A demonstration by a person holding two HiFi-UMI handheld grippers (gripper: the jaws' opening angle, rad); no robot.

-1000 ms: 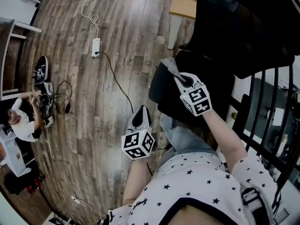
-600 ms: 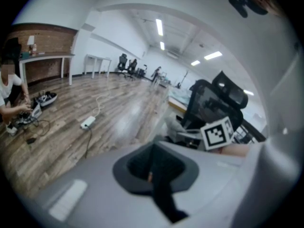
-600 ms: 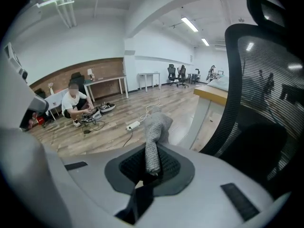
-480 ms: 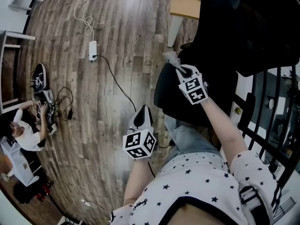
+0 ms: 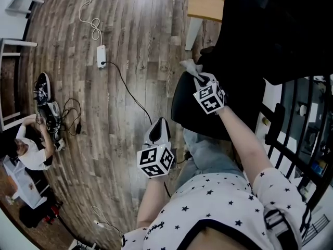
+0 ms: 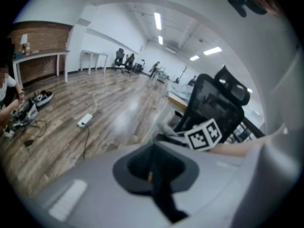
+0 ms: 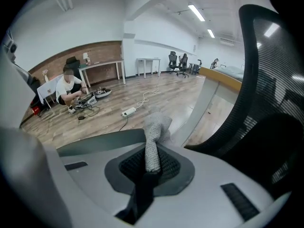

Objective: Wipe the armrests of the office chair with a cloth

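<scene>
Head view: right gripper (image 5: pixel 200 79) is clamped on a pale grey cloth (image 5: pixel 189 65), whose bunched free end projects beyond the tips, close against the black office chair (image 5: pixel 270 30); contact cannot be confirmed. Left gripper (image 5: pixel 159 123) hangs lower and to the left of the right one, over wood floor (image 5: pixel 130 46)

Left gripper view: jaws pressed together, nothing between them; the chair stands ahead to the right

Right gripper view: cloth shows a knitted texture, not legible from the head. It is rolled into a narrow column, long axis along the jaws, pointing straight ahead, mesh backrest (image 7: pixel 270 80) to the right
</scene>
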